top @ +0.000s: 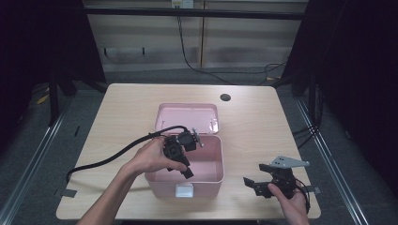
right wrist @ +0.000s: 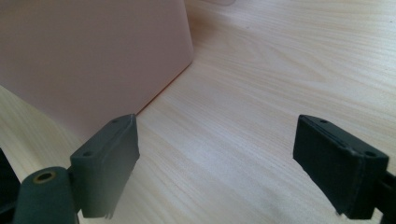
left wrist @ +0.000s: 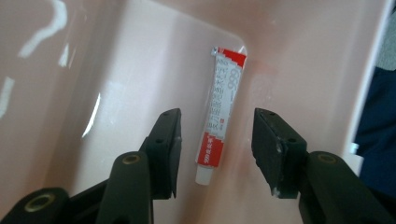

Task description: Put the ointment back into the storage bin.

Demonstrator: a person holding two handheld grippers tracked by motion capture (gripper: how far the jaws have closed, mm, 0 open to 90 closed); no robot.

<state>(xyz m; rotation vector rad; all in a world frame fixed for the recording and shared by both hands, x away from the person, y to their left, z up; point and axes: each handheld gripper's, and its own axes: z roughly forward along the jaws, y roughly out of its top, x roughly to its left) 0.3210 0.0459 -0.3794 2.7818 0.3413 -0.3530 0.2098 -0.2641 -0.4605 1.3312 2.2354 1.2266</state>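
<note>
A light wooden table with rounded corners stands on a grey floor. A round dark hole sits near its far edge. Behind the table is a pale panelled wall crossed by a dark horizontal bar. Black cables hang down the wall to the floor. Dark curtains flank both sides. Metal rails run along the floor

A tube lies in the box mid-table; my left gripper hangs over it, my right gripper to its right.
</note>
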